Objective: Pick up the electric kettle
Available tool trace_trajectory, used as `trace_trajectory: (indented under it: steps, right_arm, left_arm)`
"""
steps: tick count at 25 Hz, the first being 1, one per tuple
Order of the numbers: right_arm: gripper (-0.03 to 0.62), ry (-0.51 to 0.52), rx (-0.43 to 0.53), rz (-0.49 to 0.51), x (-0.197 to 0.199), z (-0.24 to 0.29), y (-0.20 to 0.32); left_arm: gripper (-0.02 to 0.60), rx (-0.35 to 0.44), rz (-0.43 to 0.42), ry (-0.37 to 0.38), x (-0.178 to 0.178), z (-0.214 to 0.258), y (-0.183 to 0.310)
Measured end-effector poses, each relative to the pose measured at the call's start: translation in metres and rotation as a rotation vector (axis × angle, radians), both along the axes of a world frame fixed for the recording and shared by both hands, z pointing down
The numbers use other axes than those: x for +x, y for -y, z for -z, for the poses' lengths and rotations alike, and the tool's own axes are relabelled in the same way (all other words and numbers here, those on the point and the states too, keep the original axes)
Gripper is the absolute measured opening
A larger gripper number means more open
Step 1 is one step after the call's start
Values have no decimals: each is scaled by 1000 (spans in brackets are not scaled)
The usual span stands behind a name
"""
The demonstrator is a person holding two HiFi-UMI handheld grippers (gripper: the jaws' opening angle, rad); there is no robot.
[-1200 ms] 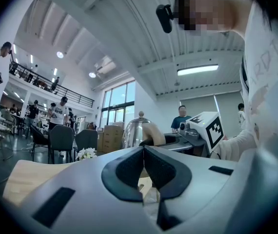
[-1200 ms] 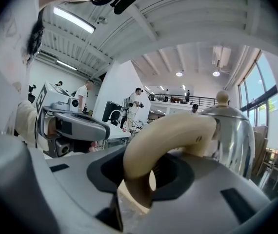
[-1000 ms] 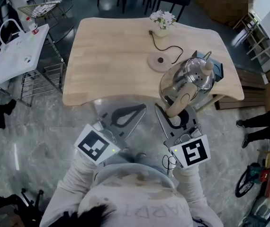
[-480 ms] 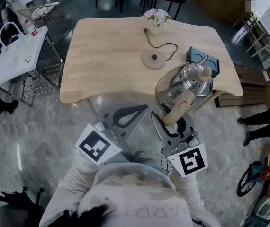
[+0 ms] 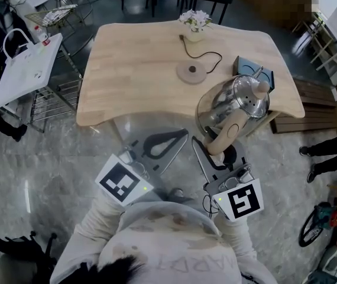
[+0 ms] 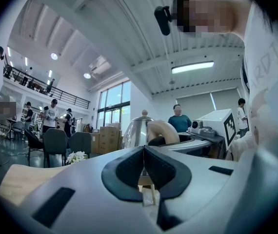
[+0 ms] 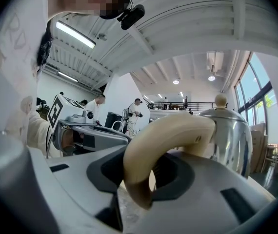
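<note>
My right tongs [image 5: 220, 152] are clamped on the cream handle [image 7: 163, 135] of the electric kettle [image 5: 239, 99]. A pad presses on each side of the loop, so the steel body hangs straight out ahead of the tips with its lid knob uppermost. My left tongs [image 6: 144, 165] are pressed together with nothing between them. They sit idle just beside the right pair, and the kettle shows ahead of them and off to their right. I judge the lift itself as good as done. The round base [image 5: 192, 74] lies ahead of the right tips and to their left, well apart from the kettle, with its cord trailing farther along the table [image 5: 127, 70]. What comes next, I think, is simply carrying it steady. All the weight hangs beyond the pads, so I need firm pressure and a level wrist, or the handle may swivel in the grip and tip the spout down. The kettle's underside is out of sight. From above it overlaps the table's near corner, and it probably hangs clear of the wood, but I cannot be certain. A grey-blue box [image 5: 248, 68] beyond the kettle is partly covered by it, and whether there is water inside I cannot tell.
</note>
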State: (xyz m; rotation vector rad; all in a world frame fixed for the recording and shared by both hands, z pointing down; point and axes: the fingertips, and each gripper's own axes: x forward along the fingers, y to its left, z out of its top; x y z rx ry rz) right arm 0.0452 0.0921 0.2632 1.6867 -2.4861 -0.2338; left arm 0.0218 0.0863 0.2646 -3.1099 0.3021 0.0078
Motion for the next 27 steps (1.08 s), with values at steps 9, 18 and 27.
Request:
trace_trajectory:
  steps: [9,18,27]
  right_arm:
    - [130,-10,20,6,-3,4,-3]
    - [130,-18,28,16,-7,5,-4]
    - [130,-20,30,20,-13,2,0]
  left_arm:
    - [12,7,9,2,-3,2,-3]
    - [12,10,12,7,-4,3,-5]
    - [12,13,10,7,-9,0,-2]
